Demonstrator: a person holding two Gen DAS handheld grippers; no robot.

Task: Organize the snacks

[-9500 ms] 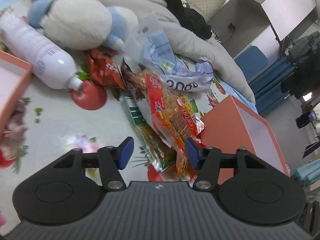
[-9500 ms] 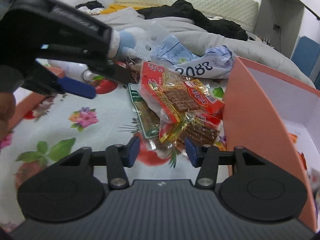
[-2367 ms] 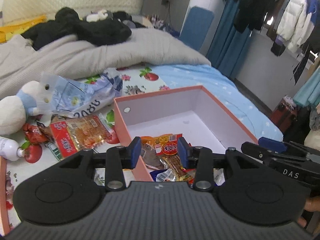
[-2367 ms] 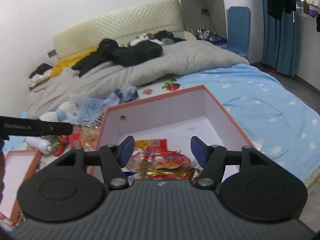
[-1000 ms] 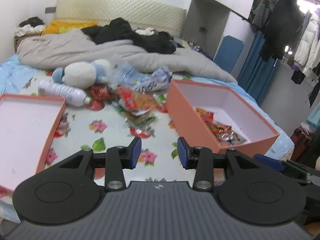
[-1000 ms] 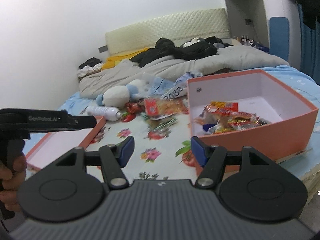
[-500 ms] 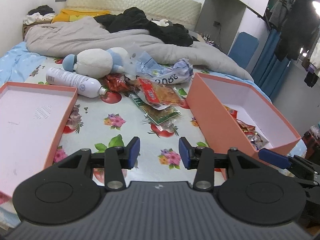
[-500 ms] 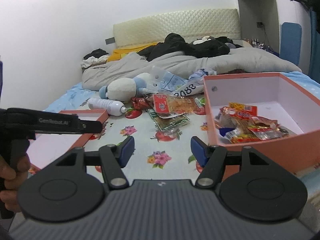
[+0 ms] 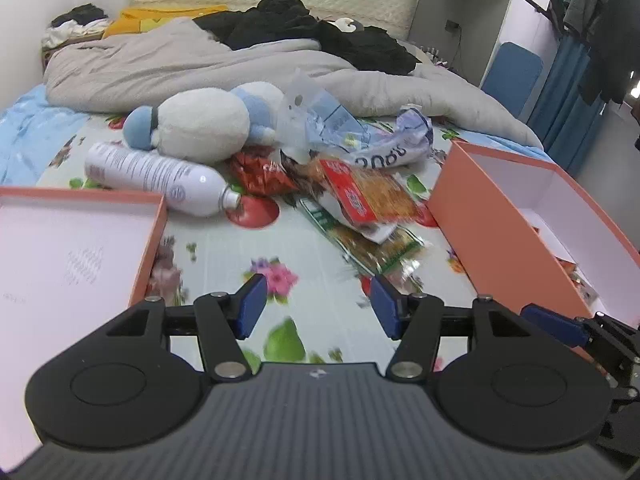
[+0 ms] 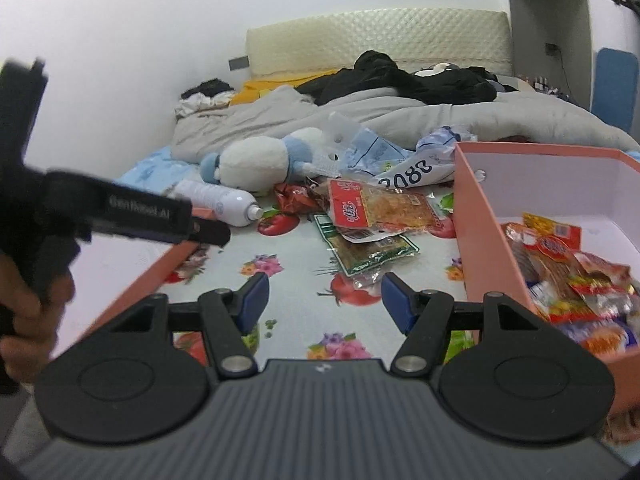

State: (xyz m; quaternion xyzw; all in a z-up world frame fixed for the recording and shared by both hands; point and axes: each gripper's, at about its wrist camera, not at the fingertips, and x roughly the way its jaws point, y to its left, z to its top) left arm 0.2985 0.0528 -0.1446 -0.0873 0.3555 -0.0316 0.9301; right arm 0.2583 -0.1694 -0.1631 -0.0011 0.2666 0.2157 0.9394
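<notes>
Left tool opening, right tool spread, both empty above the snack packets

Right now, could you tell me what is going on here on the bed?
A person is sorting snacks into an orange box with a handheld gripper in each hand. Several packets already lie in the box. A red snack packet and a green one remain on the floral sheet, beside a white bottle and a plush toy. The left gripper is opening with nothing between its jaws, and the right gripper is open and empty; both point towards the loose packets.
</notes>
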